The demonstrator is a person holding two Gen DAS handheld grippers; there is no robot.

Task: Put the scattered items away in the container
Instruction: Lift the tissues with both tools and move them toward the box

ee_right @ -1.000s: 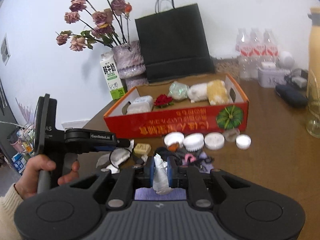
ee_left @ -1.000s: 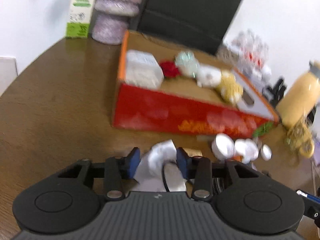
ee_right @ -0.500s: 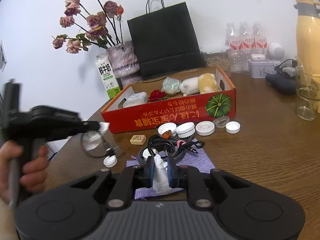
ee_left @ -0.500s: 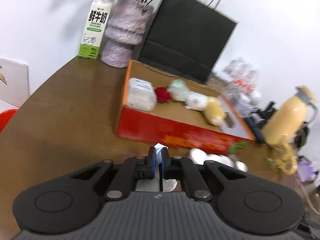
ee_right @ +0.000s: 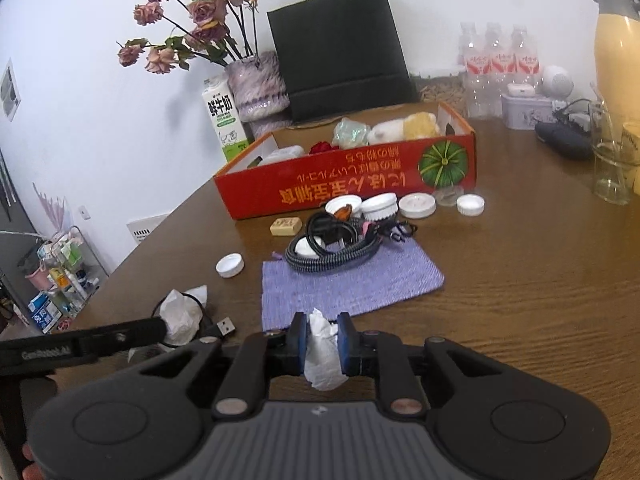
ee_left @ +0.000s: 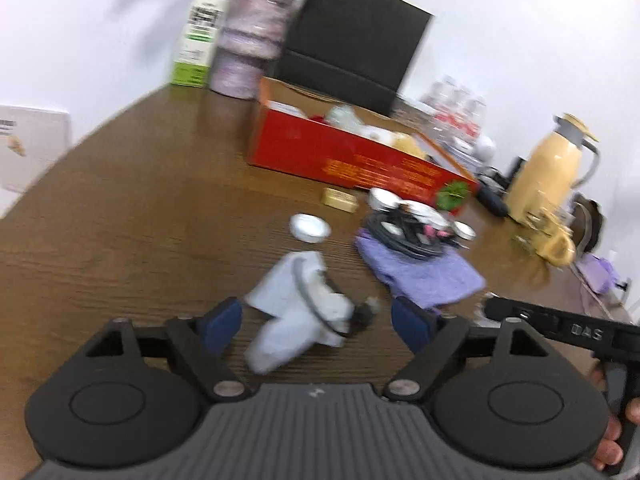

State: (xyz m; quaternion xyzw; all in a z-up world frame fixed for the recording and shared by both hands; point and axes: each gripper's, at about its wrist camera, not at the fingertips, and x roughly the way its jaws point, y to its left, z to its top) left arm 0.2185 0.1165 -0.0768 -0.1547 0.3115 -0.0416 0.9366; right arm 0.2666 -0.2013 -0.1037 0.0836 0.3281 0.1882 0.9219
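A red cardboard box (ee_right: 360,180) holding a few soft items stands at the back of the wooden table; it also shows in the left wrist view (ee_left: 352,156). My left gripper (ee_left: 318,320) is open, low over a crumpled white tissue (ee_left: 296,312) tangled with a thin USB cable. My right gripper (ee_right: 322,340) is shut on another crumpled white tissue (ee_right: 322,356), held just above the near edge of a purple cloth (ee_right: 352,280). A coiled black cable (ee_right: 336,240), several white lids (ee_right: 416,205) and a small tan block (ee_right: 285,225) lie before the box.
A milk carton (ee_right: 224,120), a vase of dried roses (ee_right: 256,88) and a black paper bag (ee_right: 340,48) stand behind the box. Water bottles (ee_right: 496,64), a yellow thermos (ee_left: 548,176) and a glass beaker (ee_right: 612,168) are on the right. The table's left edge is near.
My left gripper, shut on the tissue and lifted half a second ago, has opened and dropped low; the tissue and cable lie on the table. My right gripper stays shut on its tissue.
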